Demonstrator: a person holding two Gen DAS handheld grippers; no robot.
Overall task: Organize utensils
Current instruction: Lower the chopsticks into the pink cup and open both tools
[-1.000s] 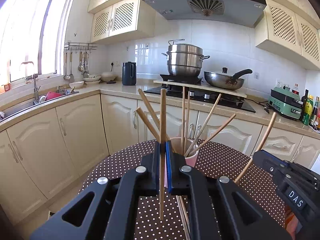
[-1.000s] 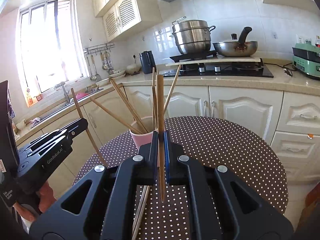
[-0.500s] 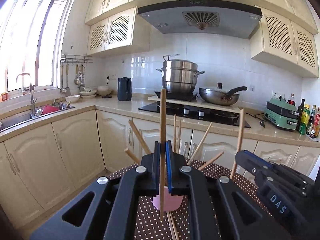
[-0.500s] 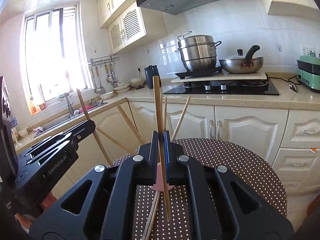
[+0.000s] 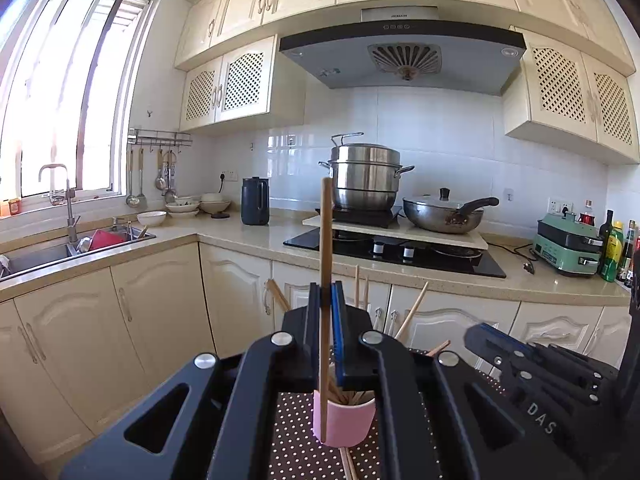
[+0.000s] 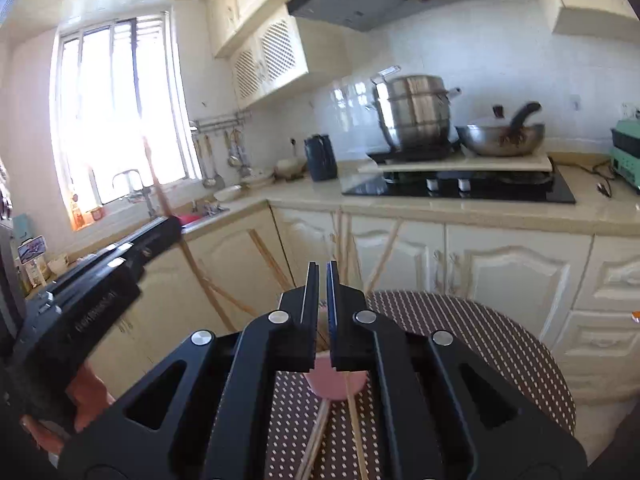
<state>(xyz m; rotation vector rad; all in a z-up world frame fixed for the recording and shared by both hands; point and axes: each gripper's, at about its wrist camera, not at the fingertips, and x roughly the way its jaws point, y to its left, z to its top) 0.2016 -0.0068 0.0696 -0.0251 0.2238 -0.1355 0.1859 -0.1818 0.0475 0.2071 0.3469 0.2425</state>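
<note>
Held chopstick: we find one chopstick [image 5: 326,240] standing near upright, its lower end hanging in front of the cup's near wall, not yet inside
Left gripper: the left gripper [image 5: 327,292] is clenched on that stick at about mid-length; we judge the upright hold is meant to let it drop straight into the cup
Pink cup: the pink cup [image 5: 348,420] stands on the dotted table [image 6: 480,340], directly below and ahead of both grippers
Sticks in cup: several sticks [image 5: 412,312] already lean outward from the cup, fanned left and right, leaving little open mouth
Right gripper: the right gripper [image 6: 323,276] is closed; we see no stick rising above its pads, though blur may hide one
Loose sticks: more chopsticks [image 6: 316,432] lie on the table just before the cup, still to be gathered
Edges: the table's round edge runs near the cabinet doors [image 5: 160,320]
Room: open air above the cup; the two grippers are near each other, so we advise entering one at a time
</note>
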